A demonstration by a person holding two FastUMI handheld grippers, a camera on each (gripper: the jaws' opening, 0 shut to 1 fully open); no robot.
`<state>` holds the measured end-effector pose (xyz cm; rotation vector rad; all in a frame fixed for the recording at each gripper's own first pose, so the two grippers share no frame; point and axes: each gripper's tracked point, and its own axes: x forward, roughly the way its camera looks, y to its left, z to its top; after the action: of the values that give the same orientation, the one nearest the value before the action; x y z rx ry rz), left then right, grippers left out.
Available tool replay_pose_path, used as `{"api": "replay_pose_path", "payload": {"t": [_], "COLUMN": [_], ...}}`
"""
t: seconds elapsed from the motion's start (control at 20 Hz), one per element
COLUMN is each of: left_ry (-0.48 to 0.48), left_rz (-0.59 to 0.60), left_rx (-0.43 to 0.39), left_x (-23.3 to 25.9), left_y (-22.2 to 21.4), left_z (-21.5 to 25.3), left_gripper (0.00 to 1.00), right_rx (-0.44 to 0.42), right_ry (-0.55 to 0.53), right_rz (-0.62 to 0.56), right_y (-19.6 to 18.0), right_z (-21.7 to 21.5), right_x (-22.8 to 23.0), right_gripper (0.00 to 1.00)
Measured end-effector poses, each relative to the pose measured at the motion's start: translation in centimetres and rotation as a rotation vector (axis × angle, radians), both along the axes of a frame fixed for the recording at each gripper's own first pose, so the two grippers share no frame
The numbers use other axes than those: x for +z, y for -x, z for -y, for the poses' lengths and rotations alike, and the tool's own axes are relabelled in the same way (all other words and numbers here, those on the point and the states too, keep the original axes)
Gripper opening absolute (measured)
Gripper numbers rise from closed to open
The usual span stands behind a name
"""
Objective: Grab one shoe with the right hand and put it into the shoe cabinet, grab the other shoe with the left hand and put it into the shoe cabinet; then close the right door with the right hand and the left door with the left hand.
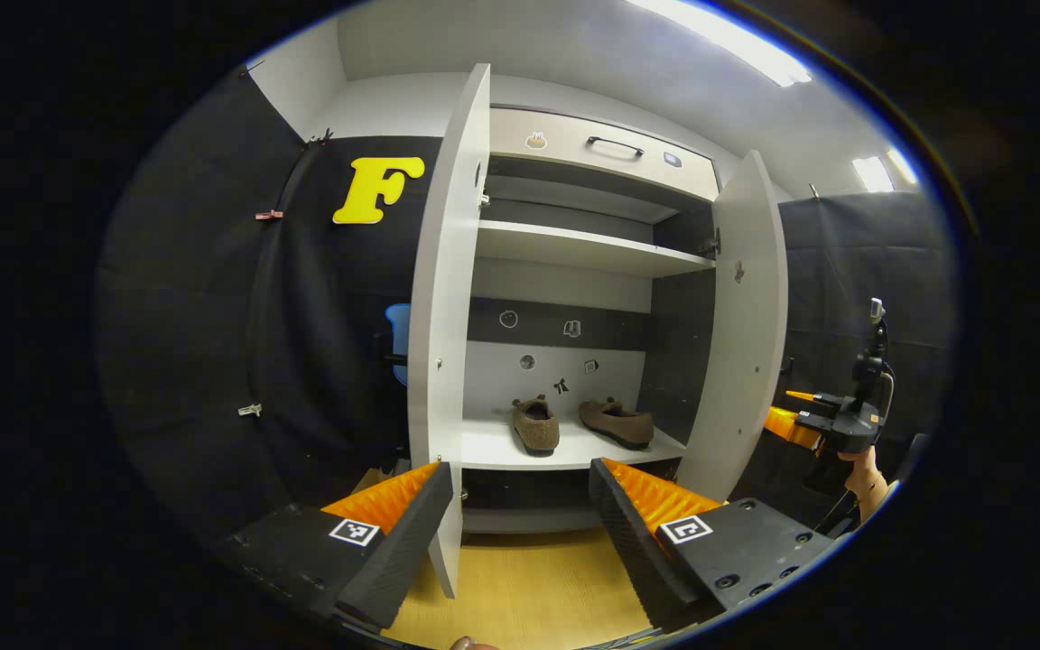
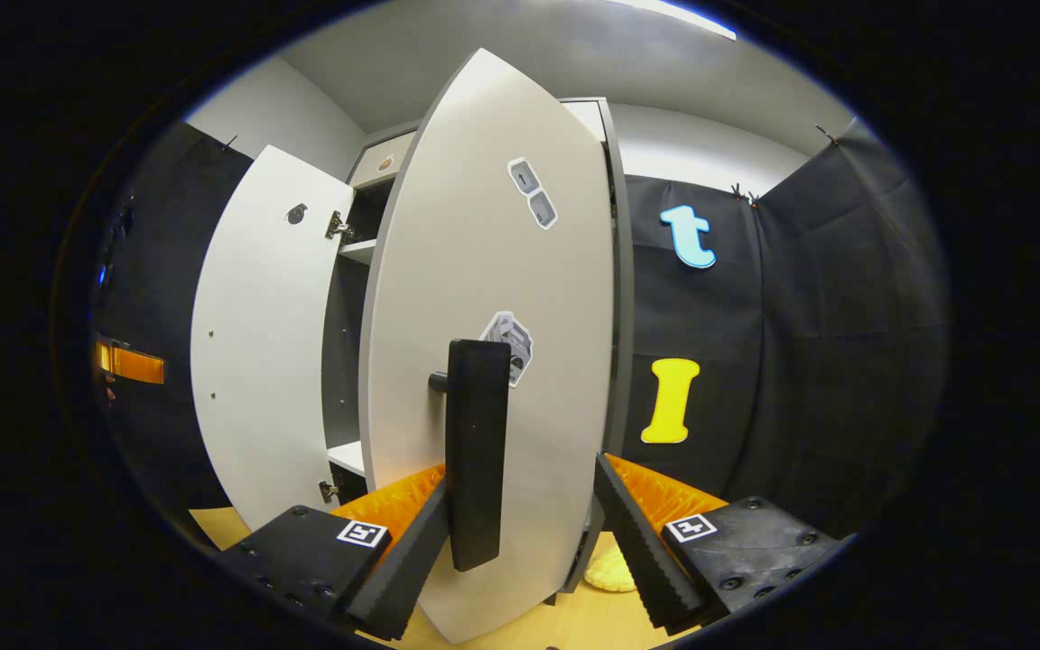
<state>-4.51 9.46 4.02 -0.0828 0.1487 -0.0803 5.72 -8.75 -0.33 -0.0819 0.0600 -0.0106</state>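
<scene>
Shoes (image 1: 535,424) (image 1: 616,422) are being kept on the cabinet shelf (image 1: 493,449) while both doors (image 1: 448,307) (image 2: 493,361) are being faced by released fingers (image 1: 394,551) (image 2: 403,564).

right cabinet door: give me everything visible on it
The right door is a flat pale-grey panel, matte, laminate by the look, standing ajar. Its outer face carries a black vertical bar handle and a few small stickers. The right gripper is open, its fingers straddling the handle and the door's free edge; contact can't be confirmed. In the left gripper view the inner face shows small holes and a hinge at the top.
</scene>
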Motion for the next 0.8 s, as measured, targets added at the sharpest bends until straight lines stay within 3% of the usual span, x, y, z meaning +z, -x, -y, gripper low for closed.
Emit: {"api": "replay_pose_path", "payload": {"t": [0.35, 0.8], "left_ry": [-0.004, -0.018], "left_rz": [-0.009, -0.028], "left_rx": [0.082, 0.194], "left_x": [-0.2, -1.9], "left_y": [1.3, -1.3], "left_z": [-3.4, -10.6], "left_gripper": [0.97, 0.96], "right_rx": [0.015, 0.034], "right_ry": [0.035, -0.044], "right_rz": [0.024, 0.019], "right_y": [-4.9, -8.5], "right_z": [-4.5, -7.0], "right_x": [-1.1, -2.4], "right_gripper": [0.96, 0.96]}}
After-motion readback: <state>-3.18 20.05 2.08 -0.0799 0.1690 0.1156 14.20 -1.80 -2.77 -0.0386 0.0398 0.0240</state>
